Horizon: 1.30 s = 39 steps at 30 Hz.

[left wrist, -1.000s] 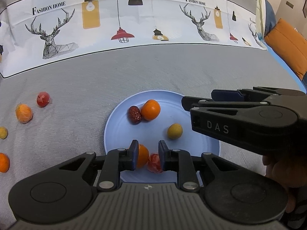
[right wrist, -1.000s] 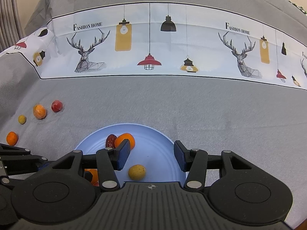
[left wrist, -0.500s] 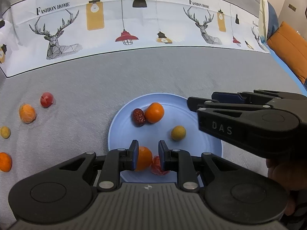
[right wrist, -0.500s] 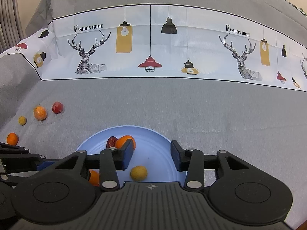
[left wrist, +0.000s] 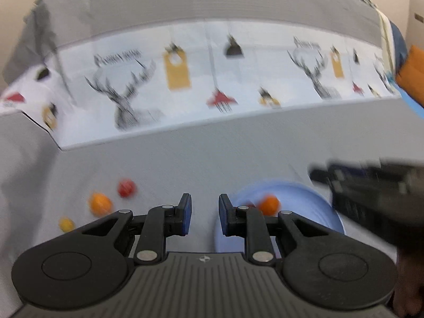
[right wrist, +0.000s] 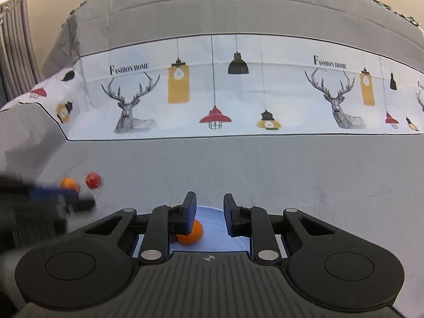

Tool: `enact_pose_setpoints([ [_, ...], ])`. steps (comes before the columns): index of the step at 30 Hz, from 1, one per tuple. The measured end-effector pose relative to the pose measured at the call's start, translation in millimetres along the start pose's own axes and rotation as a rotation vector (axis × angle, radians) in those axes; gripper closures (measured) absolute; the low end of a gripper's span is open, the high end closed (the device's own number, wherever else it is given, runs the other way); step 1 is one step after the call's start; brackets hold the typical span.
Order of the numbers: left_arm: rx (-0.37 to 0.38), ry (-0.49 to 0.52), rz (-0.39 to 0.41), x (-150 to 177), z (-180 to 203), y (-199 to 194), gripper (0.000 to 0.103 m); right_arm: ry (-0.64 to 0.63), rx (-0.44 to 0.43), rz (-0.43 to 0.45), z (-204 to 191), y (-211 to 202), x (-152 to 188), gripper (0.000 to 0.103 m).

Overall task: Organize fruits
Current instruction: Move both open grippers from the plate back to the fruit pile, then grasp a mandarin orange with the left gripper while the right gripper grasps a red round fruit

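Observation:
The left wrist view is motion-blurred. My left gripper is open and empty, over grey cloth left of the light blue plate. An orange lies on the plate. Loose on the cloth to the left are a red fruit, an orange fruit and a small yellow fruit. My right gripper is open and empty above the plate, with an orange beside its left finger. The red fruit and orange fruit show at left.
A grey cloth with a white band of deer and lamp prints covers the surface. The right gripper shows blurred at the right of the left wrist view. An orange cushion lies far right.
My left gripper has swung left and lifted away from the plate, leaving the orange and red fruit it hovered over. My right gripper has narrowed its opening and pulled back over the plate.

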<state>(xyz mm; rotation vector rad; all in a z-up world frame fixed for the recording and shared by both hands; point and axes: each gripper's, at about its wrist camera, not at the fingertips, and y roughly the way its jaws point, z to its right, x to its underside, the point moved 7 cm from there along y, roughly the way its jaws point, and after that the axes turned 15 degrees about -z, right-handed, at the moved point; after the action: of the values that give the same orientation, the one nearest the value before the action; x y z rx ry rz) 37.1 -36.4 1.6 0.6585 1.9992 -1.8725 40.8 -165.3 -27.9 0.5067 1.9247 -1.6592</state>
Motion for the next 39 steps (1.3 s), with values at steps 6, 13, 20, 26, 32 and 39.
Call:
enact_pose_setpoints([
  [6,-0.056,-0.107,0.050,-40,-55,-5,0.079,-0.007,-0.020,0.016,-5,-4,-2,0.079],
  [13,-0.085,-0.200,0.008,-29,-113,46,0.079,-0.018,-0.027,0.008,-10,-1,-1,0.079],
  [20,0.106,-0.616,-0.139,-7,-180,82,0.061,-0.041,-0.058,-0.011,-24,5,-1,0.079],
  [26,0.195,-0.799,-0.202,5,-204,105,0.051,-0.083,-0.108,-0.041,-43,12,1,0.079],
  [32,0.192,-0.762,-0.208,-3,-198,118,0.049,-0.111,-0.141,-0.060,-57,17,2,0.079],
  [39,0.149,-0.721,-0.231,-6,-194,129,0.051,-0.129,-0.168,-0.096,-67,25,4,0.072],
])
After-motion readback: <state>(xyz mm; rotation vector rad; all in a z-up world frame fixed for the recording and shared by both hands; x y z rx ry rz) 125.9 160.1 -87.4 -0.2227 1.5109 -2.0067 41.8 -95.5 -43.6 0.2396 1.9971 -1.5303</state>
